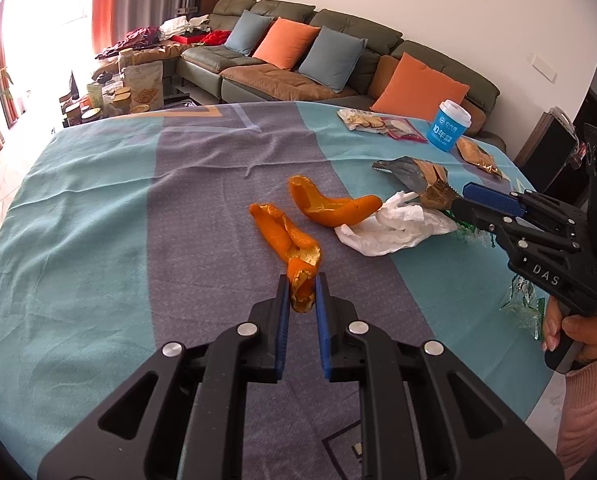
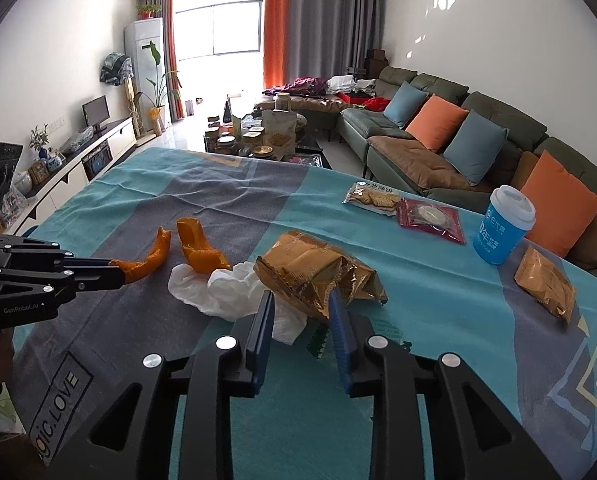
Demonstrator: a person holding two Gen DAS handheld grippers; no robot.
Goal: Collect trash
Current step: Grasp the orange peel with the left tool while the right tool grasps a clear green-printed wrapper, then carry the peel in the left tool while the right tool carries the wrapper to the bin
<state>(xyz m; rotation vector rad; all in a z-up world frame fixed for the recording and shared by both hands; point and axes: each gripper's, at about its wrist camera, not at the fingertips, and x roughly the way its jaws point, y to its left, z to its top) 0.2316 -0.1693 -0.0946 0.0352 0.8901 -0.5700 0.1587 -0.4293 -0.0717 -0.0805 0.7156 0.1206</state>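
Note:
My left gripper (image 1: 303,286) is shut on the near end of an orange peel (image 1: 288,236); the same peel (image 2: 150,258) shows in the right wrist view, held at my left gripper's tip (image 2: 116,268). My right gripper (image 2: 300,300) is shut on a crumpled gold snack wrapper (image 2: 318,268), held just above the cloth; the wrapper (image 1: 422,178) also shows at my right gripper's tip (image 1: 456,200) in the left wrist view. A second orange peel (image 1: 330,206) and a crumpled white tissue (image 1: 390,228) lie between the two grippers.
A blue paper cup (image 2: 502,224), a cracker packet (image 2: 372,200), a red packet (image 2: 430,216) and a gold packet (image 2: 546,284) lie on the far right of the blue-grey tablecloth (image 1: 98,220). Green clear wrappers (image 1: 524,300) lie by the right edge. A sofa (image 1: 318,52) stands behind.

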